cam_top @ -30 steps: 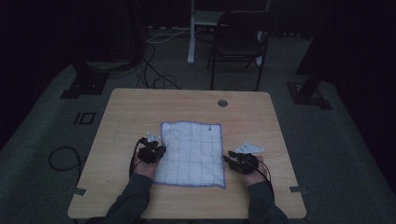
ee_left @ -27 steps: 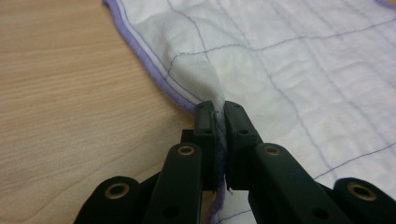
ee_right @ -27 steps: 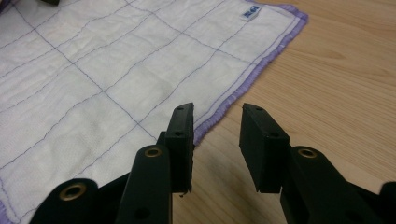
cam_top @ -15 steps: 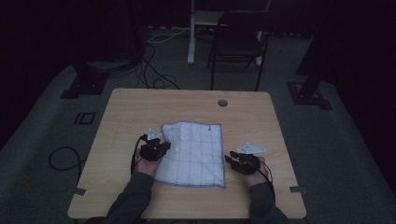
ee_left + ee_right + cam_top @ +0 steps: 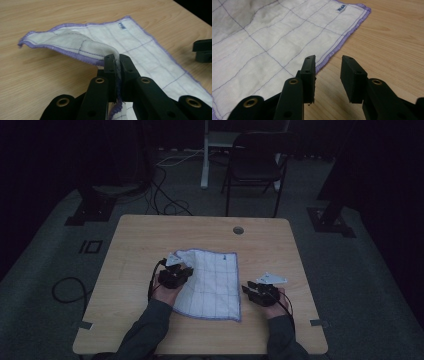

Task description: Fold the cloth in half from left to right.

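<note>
high view: a white cloth (image 5: 210,282) is seen on the wooden table (image 5: 140,235), its left edge lifted by the left gripper (image 5: 176,274); folding is judged barely begun.
left gripper view: thin purple-hemmed fabric is pinched between clenched jaws.
right gripper view: the right gripper (image 5: 327,66) is held released, beside the gridded cloth's hem.

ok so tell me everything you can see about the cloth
The cloth is a white woven square with thin purple grid lines, a purple stitched hem and a small label near one edge. It lies mostly flat on the wooden table. The left gripper is shut on its left edge, lifting and folding that side. The right gripper stands open at its right edge, not touching.
</note>
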`<state>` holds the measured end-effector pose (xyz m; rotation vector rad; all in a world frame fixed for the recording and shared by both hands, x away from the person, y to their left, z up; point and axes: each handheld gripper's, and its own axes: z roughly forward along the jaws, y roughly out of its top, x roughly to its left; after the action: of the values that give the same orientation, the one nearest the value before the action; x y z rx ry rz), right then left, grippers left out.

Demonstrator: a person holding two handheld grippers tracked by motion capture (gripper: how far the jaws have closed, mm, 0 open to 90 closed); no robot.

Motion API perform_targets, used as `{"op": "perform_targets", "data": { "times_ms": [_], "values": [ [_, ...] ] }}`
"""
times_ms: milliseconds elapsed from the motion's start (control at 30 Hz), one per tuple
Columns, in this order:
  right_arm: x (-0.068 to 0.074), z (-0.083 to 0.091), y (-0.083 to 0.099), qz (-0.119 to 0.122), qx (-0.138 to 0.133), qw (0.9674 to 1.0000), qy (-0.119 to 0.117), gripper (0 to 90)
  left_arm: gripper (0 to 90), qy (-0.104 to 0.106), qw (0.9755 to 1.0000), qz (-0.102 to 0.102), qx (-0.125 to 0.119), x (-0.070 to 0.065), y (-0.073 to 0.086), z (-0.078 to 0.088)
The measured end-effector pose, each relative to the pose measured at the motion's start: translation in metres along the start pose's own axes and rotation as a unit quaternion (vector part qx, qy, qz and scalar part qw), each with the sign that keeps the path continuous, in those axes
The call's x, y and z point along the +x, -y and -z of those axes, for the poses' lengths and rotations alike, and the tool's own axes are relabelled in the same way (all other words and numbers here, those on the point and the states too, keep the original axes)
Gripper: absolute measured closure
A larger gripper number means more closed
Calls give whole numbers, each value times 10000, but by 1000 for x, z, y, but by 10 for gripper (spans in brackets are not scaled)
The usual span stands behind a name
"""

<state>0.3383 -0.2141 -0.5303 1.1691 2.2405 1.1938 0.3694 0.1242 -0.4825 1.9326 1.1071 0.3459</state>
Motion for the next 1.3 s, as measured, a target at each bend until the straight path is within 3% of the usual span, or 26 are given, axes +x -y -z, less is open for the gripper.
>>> {"op": "perform_targets", "data": {
  "times_ms": [733, 1300],
  "values": [
    [-2, -1, 0, -32, 9, 10000, 22, 642, 861, 444, 9987, -246, -29, -24, -19, -11],
    [-3, -1, 1, -26, 15, 10000, 43, 644, 862, 588, 9974, -419, 86, -39, -27, -28]
  ]
}}
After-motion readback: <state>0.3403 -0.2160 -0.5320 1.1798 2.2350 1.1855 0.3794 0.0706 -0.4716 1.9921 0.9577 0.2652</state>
